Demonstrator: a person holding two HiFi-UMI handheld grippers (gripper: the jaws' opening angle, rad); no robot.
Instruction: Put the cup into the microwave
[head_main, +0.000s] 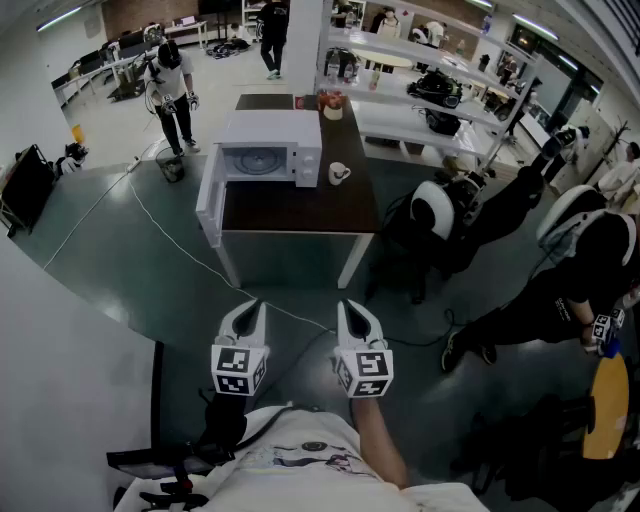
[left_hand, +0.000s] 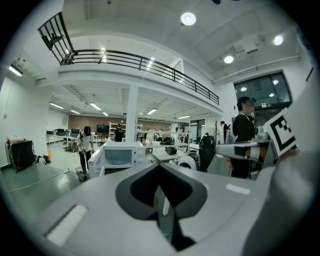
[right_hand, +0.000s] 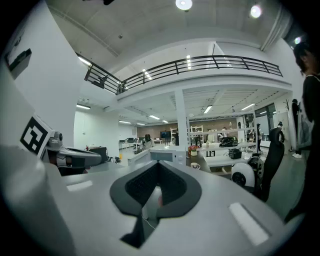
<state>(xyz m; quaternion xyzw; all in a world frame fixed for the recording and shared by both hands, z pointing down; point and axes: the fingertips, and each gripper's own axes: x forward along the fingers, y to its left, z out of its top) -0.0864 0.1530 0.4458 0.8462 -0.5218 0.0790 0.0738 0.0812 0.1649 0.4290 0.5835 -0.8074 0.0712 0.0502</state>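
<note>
Well short of the cup (head_main: 339, 173)
Left tool (head_main: 250, 308) and right tool (head_main: 350, 310) pinched together, empty; walk up, spread one first.

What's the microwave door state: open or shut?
Open: the microwave has its door swung out at its left side, baring the cavity and turntable in the head view.

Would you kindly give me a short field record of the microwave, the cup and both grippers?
microwave: white, on the table, door open
cup: on the table beside the microwave, outside it
left gripper: shut, empty, short of the table
right gripper: shut, empty, short of the table
task status: cup not yet picked up
</note>
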